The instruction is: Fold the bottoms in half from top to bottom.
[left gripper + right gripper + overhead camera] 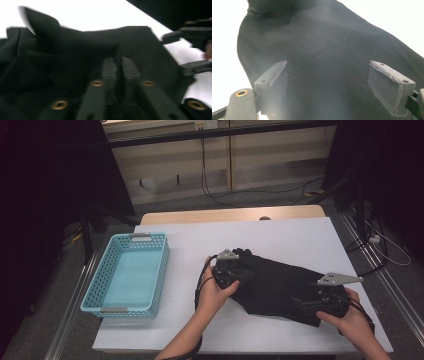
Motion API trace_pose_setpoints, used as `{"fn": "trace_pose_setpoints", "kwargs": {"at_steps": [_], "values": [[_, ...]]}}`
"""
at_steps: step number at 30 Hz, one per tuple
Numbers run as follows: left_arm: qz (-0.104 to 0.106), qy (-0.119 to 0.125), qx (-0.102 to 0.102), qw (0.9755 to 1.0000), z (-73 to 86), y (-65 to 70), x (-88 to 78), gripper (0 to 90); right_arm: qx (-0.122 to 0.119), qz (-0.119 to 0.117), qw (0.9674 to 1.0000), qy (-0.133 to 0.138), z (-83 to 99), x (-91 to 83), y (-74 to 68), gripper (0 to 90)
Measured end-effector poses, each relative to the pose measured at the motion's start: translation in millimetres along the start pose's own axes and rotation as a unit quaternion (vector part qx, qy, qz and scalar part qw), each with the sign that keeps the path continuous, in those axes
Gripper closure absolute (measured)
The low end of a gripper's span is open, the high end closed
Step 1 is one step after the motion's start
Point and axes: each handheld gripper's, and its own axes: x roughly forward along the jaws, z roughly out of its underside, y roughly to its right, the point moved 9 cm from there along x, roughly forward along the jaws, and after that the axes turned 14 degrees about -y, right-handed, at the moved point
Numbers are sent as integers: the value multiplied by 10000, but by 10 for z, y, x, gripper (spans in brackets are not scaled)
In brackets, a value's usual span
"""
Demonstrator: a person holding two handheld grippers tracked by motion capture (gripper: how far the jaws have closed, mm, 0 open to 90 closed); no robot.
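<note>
A lab-like recording room: white-topped table (280, 232), dark curtains (45, 180), aluminium rails (75, 305), loose floor cables (260, 195).

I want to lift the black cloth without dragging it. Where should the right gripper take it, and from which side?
Probably the near right edge of the black cloth: it lies flat there beneath the right gripper, whose jaws stand wide apart. Come from above and pinch up a small fold.

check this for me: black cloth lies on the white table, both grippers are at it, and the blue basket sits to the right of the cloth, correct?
One thing is wrong: the blue basket sits to the left of the black cloth, as the high view shows. The rest holds: the cloth lies on the white table, with the left gripper and right gripper at it.
</note>
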Motion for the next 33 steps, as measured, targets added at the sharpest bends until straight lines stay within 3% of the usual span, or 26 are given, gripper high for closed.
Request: {"fn": "trace_pose_setpoints", "kwargs": {"at_steps": [2, 5, 9, 12, 16, 20, 25, 28, 33], "values": [[14, 43, -54, 10000, 3, -8, -31, 551, -46, 2, 10000, 3, -24, 14, -27, 177], [-102, 226, -49, 9997, -20, -63, -146, 411, -126, 1, 9999, 21, -70, 36, -65, 177], [-261, 380, -45, 9989, -25, -163, -320, 328, -267, 32, 9996, 31, -158, 82, -139, 177], [-625, 442, 30, 9971, -12, -277, -435, 271, -406, 68, 9991, 43, -248, 138, -224, 176], [-704, 355, -113, 9968, 67, -378, -513, 245, -539, 84, 9985, 91, -365, 213, -327, 186], [-885, 188, -161, 9958, 160, -475, -554, 224, -739, 81, 9971, 144, -504, 294, -464, 273], [-965, 113, -329, 9947, 267, -571, -609, 207, -990, 84, 9948, 241, -705, 426, -639, 350], [-1001, 79, -409, 9941, 328, -622, -638, 207, -1201, 219, 9924, 124, -778, 574, -706, 377], [-1034, 34, -502, 9934, 415, -684, -680, 207, -1221, 492, 9910, -240, -752, 744, -637, 580]]}}
